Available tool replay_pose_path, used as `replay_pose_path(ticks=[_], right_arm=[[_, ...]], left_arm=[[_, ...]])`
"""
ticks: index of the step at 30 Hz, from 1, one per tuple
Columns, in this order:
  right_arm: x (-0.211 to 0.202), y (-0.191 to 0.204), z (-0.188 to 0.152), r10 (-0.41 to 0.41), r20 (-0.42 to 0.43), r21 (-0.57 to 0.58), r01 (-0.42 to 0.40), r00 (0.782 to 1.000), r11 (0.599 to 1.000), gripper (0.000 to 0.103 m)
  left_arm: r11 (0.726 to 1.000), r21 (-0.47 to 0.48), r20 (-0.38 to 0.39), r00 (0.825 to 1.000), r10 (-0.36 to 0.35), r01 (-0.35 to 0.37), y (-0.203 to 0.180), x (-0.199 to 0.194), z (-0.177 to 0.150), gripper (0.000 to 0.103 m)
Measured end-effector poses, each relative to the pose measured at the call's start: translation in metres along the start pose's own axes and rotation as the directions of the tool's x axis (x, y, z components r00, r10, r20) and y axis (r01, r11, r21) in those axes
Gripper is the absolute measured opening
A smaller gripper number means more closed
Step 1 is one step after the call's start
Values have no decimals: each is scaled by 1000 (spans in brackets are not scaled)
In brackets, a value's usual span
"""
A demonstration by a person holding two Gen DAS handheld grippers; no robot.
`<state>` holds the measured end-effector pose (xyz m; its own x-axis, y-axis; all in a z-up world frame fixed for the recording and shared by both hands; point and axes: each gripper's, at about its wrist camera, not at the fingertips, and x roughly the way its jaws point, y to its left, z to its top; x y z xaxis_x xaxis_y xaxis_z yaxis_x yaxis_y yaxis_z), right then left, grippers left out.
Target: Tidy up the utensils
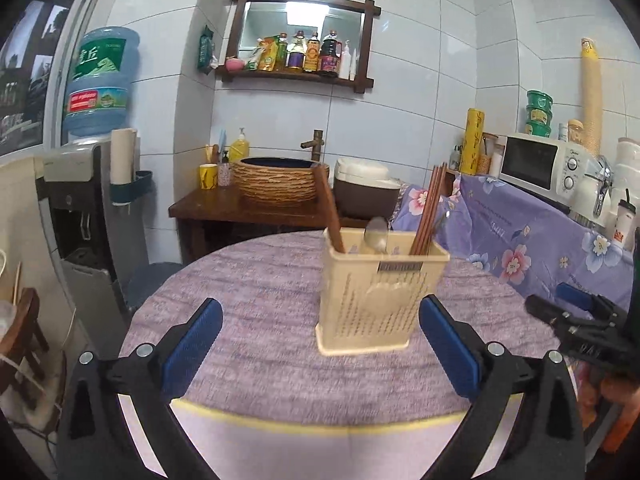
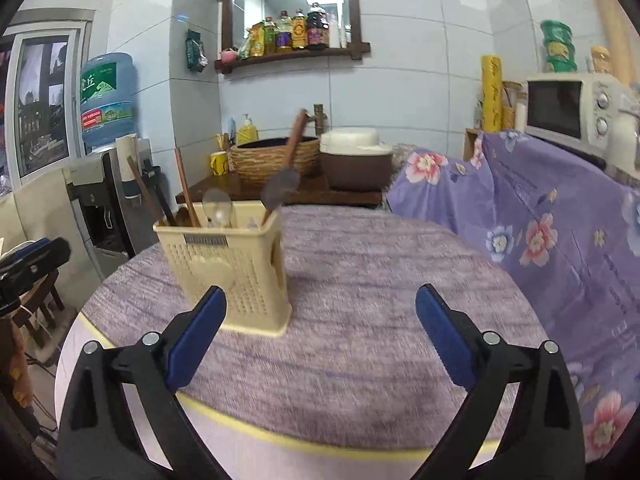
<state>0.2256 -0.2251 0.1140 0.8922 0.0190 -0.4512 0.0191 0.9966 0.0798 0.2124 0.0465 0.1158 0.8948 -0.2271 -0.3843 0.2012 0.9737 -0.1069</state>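
Between the wide-spread blue pads of the left gripper [image 1: 320,332], toward its right pad, the cream perforated plastic utensil holder [image 1: 376,300] stands upright on the round table with its mottled purple cloth [image 1: 260,304]; nothing is gripped. A dark wooden handle [image 1: 330,212], a metal spoon [image 1: 376,236] and brown chopsticks [image 1: 430,208] rise from it, left to right. A small dark label on its rim is too blurred to read. The right gripper [image 2: 320,320] also gapes fully, empty, with the holder just beyond its left pad. Far left of the jaws, a blue water jug [image 1: 100,80] bears large Chinese characters on a green label
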Motion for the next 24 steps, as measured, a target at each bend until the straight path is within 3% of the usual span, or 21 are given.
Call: replay_pose_path(ticks=[6, 13, 18, 24], right_arm=[[-45, -14, -61, -49, -13, 27, 50, 999, 998, 97], [-103, 15, -121, -25, 37, -40, 26, 999, 999, 97], [-147, 38, -134, 9, 133, -105, 5, 991, 994, 97], [-175, 44, -140, 44, 157, -93, -30, 987, 995, 97]], left_arm=[[998, 43, 45, 998, 51, -53, 1, -50, -49, 98], [998, 16, 62, 996, 58, -59, -18, -96, -92, 98], [997, -26, 109, 991, 73, -70, -30, -127, -107, 98], [995, 3, 133, 987, 94, -95, -41, -147, -118, 98]])
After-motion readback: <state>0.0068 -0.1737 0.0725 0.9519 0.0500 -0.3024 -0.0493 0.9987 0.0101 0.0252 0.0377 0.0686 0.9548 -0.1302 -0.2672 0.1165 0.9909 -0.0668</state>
